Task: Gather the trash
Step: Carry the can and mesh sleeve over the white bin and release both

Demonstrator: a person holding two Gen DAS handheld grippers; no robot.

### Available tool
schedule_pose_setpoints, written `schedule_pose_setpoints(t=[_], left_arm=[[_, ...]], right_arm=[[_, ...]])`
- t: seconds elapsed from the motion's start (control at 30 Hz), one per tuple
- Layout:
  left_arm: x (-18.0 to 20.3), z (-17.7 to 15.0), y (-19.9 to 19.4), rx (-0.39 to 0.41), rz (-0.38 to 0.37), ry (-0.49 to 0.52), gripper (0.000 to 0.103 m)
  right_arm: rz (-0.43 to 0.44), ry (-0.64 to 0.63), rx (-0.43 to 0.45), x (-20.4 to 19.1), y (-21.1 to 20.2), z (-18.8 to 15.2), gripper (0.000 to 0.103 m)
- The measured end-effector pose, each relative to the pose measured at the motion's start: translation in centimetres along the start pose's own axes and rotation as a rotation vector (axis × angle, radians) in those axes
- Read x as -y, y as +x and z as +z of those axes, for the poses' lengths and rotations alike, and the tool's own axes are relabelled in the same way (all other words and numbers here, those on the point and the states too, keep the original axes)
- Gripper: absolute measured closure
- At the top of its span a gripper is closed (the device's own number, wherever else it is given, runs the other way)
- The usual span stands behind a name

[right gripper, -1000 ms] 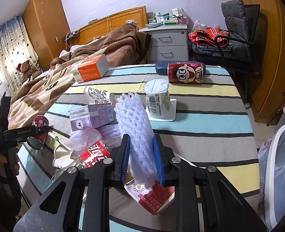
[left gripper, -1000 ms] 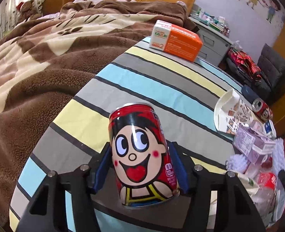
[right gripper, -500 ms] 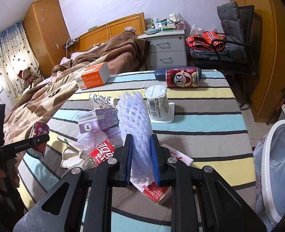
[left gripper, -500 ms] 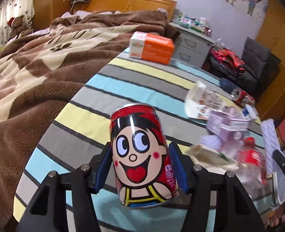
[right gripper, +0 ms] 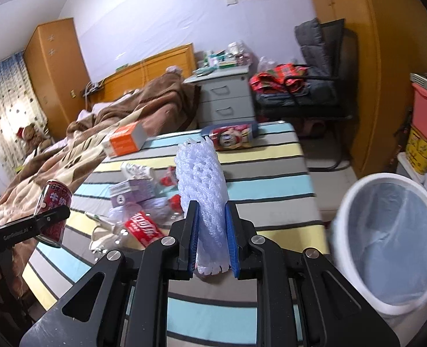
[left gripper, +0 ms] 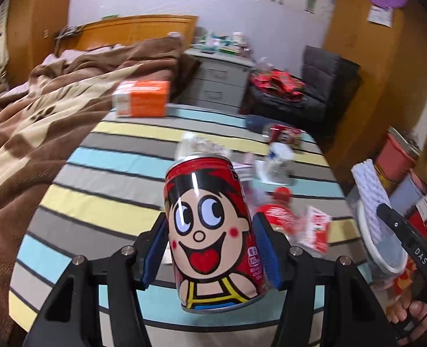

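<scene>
My left gripper [left gripper: 210, 248] is shut on a red cartoon-face can [left gripper: 210, 225] and holds it above the striped table [left gripper: 103, 173]. The can also shows in the right wrist view [right gripper: 53, 211]. My right gripper [right gripper: 212, 237] is shut on a white foam fruit net [right gripper: 202, 185], lifted above the table and left of the white trash bin [right gripper: 387, 240]. The net also shows in the left wrist view [left gripper: 369, 190], above the bin's rim [left gripper: 366, 243].
On the table lie an orange box [right gripper: 123, 141], a purple carton [right gripper: 132, 193], a crushed red-label bottle [right gripper: 141, 225], a white cup [left gripper: 280, 159] and a lying red can [right gripper: 233, 136]. A bed [right gripper: 68, 156] lies left; a drawer unit [right gripper: 228, 98] and chair [right gripper: 314, 86] stand behind.
Both grippers have risen and swung right with their loads. The foam net has left the table and now hangs beside the bin; the can is higher above the table.
</scene>
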State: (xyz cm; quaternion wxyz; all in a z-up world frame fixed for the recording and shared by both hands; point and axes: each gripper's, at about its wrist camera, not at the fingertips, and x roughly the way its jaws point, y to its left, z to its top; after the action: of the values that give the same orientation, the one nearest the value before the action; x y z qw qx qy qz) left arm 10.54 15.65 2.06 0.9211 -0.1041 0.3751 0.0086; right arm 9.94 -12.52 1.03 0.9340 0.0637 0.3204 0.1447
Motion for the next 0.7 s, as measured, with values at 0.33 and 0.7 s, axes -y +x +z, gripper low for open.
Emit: schedule_pose_setpoints(t=[0.33,0.7], left_arm=[[10.9,0.1,1.2,-0.016,-0.155,0.175,0.043],[23.2,-1.2,3.8,-0.082,-0.326,0.368,0.043]], right_arm=[[-0.126,0.101,0.049,5.6,-3.7,-1.1,0.085],[-0.281,0.203,0.061,11.7,-6.4,-2.1,0.085]])
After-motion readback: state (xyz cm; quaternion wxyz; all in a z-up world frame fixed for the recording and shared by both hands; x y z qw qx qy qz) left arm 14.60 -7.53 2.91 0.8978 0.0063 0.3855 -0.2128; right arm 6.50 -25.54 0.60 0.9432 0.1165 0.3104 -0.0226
